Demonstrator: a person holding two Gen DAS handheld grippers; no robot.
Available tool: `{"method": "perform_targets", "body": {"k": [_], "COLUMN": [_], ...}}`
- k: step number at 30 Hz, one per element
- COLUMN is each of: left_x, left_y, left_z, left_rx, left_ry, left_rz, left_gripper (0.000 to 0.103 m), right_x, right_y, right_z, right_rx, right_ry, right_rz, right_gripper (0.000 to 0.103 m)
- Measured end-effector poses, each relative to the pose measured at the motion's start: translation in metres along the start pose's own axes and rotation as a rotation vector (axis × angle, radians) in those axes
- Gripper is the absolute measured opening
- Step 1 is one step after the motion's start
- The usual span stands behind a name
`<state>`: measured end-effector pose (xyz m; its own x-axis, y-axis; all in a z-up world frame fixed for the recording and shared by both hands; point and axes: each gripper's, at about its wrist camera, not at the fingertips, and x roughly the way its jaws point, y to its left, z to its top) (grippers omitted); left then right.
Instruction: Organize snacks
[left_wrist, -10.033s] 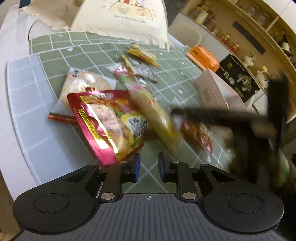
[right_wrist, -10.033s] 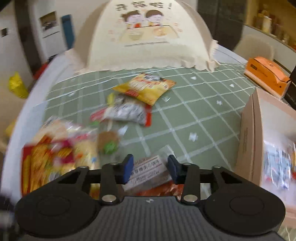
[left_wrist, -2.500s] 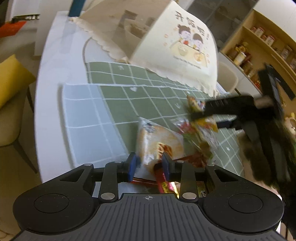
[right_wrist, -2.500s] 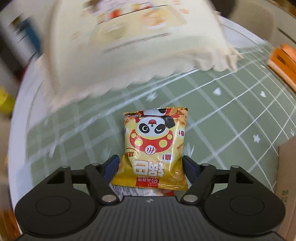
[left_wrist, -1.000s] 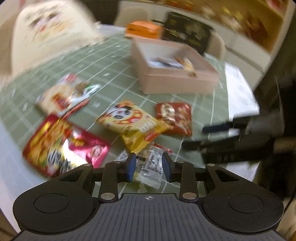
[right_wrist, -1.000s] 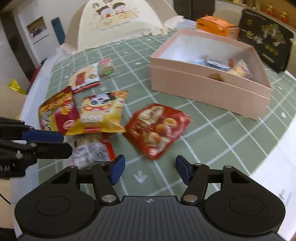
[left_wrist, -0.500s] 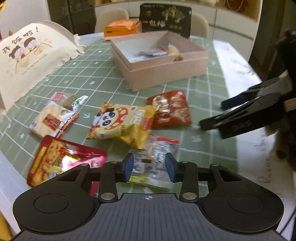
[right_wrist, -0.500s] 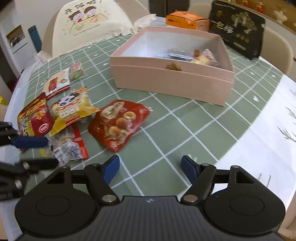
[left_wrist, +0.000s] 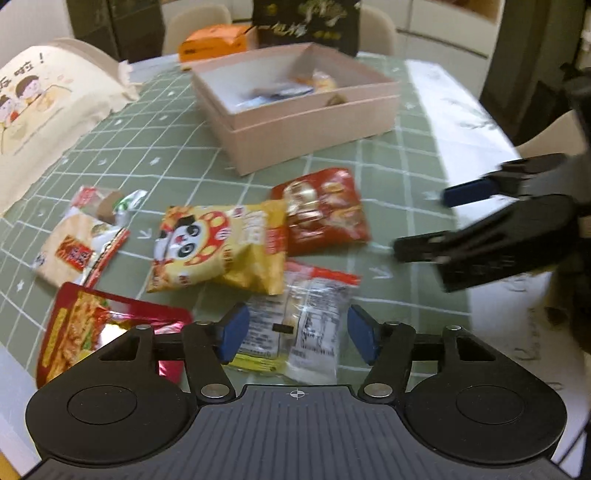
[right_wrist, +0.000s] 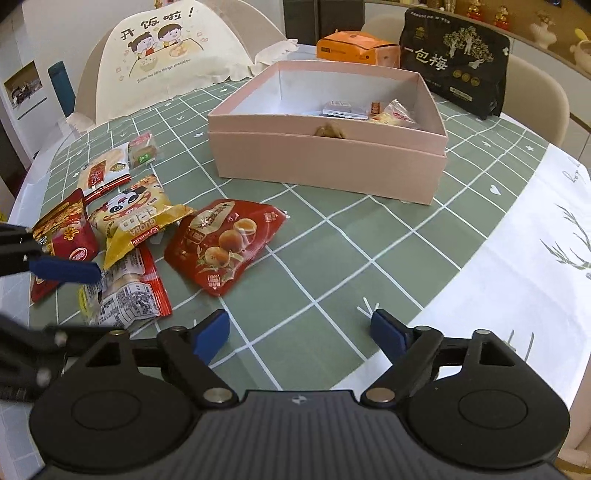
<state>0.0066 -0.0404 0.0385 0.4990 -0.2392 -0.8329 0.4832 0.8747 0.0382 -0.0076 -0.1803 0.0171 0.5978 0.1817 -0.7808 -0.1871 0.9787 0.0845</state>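
From the left wrist view, our left hand-held gripper (left_wrist: 293, 334) stands wide open and holds nothing, its blue pads on either side of the clear wrapped snack (left_wrist: 306, 325) near the tabletop's (left_wrist: 406, 177) near edge. To grip it well, we judge we should come down square over the packet's middle and close gently, since the film looks slippery. The yellow panda bag (left_wrist: 218, 247) overlaps its far end and could drag along. The red foil pouch (left_wrist: 96, 325) lies just beside the left pad.

From the right wrist view, our right hand-held gripper (right_wrist: 299, 334) is also spread wide and empty, above bare cloth near the tabletop's edge. The red snack bag (right_wrist: 225, 243) lies ahead to its left, the likeliest next pick. The pink box (right_wrist: 328, 162), already holding a few packets, sits towards the far side. An orange box (right_wrist: 354, 48) and a black bag (right_wrist: 454, 59) stand behind it, clear of the way.
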Motion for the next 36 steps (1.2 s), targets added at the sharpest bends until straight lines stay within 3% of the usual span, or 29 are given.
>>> {"method": "perform_targets", "body": {"k": [4, 9, 13, 16, 21, 26, 28, 30, 32, 36], "left_x": [0.013, 0.008, -0.018, -0.030, -0.035, -0.038, -0.039, -0.041, -0.038, -0.035], "left_y": [0.011, 0.025, 0.031, 0.042, 0.053, 0.046, 0.046, 0.047, 0.048, 0.048], "left_z": [0.010, 0.001, -0.026, -0.045, -0.061, -0.064, -0.065, -0.068, -0.068, -0.066], "left_rx": [-0.062, -0.185, -0.239, -0.333, -0.422, -0.404, -0.410, -0.418, -0.419, -0.413], "left_ry": [0.022, 0.001, -0.025, -0.020, 0.002, 0.005, 0.004, 0.001, -0.001, 0.003], "left_rz": [-0.018, -0.040, 0.029, 0.059, 0.095, 0.102, 0.097, 0.090, 0.083, 0.079], "left_gripper": [0.071, 0.060, 0.057, 0.056, 0.054, 0.055, 0.055, 0.055, 0.055, 0.056], "right_x": [-0.001, 0.002, 0.000, -0.009, -0.004, 0.038, 0.054, 0.062, 0.057, 0.034], "right_y": [-0.001, 0.003, 0.001, 0.007, 0.050, 0.105, 0.126, 0.143, 0.148, 0.125], "right_z": [-0.001, 0.001, 0.004, 0.013, 0.052, 0.099, 0.104, 0.101, 0.095, 0.080], "right_rx": [0.008, -0.009, 0.007, -0.003, -0.113, -0.053, -0.069, -0.132, -0.183, -0.177], "right_ry": [0.000, 0.016, 0.030, -0.001, -0.036, 0.041, 0.083, 0.114, 0.106, 0.122], "right_rz": [0.005, 0.000, 0.011, 0.075, 0.176, 0.243, 0.230, 0.188, 0.184, 0.232], "right_gripper": [0.088, 0.092, 0.092, 0.091, 0.091, 0.091, 0.088, 0.068, 0.059, 0.056]}}
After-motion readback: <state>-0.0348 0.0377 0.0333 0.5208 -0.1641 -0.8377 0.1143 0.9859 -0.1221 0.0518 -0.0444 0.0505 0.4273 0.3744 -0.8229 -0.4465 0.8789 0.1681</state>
